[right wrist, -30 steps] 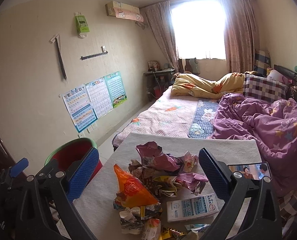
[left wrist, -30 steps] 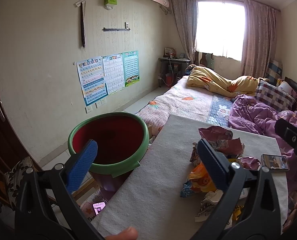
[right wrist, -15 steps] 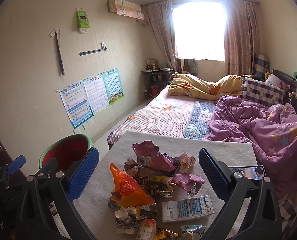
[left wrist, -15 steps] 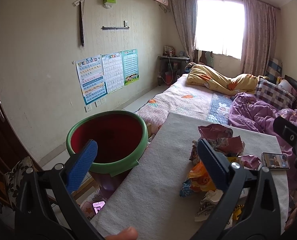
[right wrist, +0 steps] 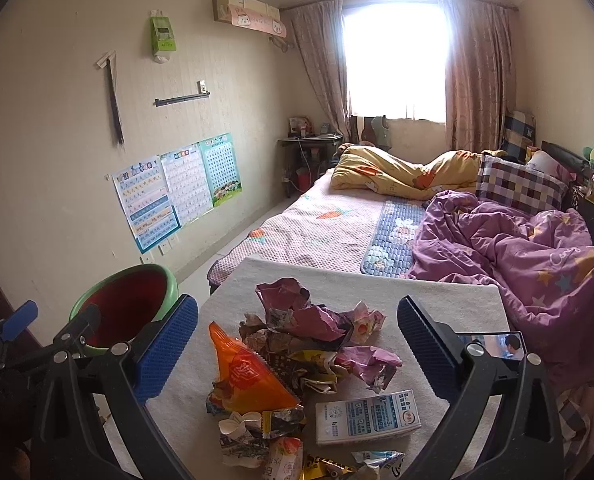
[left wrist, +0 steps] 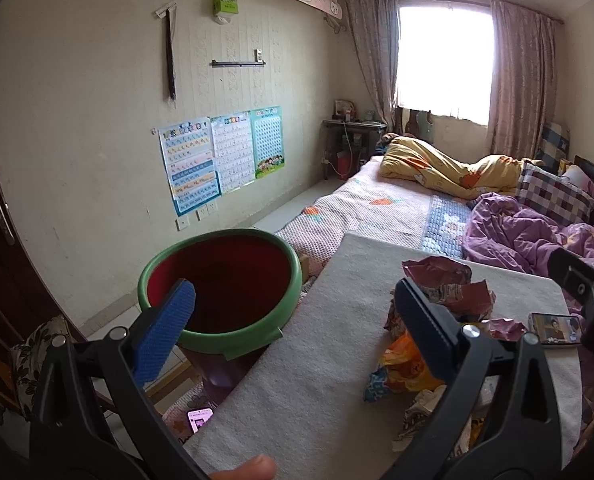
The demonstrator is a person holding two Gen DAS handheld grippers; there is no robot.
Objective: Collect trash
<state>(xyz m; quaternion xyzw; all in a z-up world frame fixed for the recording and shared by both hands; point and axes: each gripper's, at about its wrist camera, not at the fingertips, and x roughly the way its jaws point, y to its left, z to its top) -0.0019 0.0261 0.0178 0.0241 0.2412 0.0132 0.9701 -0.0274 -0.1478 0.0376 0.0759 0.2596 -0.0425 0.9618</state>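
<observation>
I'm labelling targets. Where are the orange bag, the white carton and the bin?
orange bag (right wrist: 249, 380), right wrist view, middle of its front.
white carton (right wrist: 367, 416), right wrist view, printed top face.
bin (left wrist: 217, 336), left wrist view, green near rim.

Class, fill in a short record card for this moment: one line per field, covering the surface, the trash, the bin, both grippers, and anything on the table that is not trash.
Surface: pale padded table, foot of a bed
Trash: crumpled wrapper pile, orange snack bag, white carton
Bin: red bucket with green rim, left of table, looks empty
Left gripper: open, empty
Right gripper: open, above pile
Not trash: phone, screen on
</observation>
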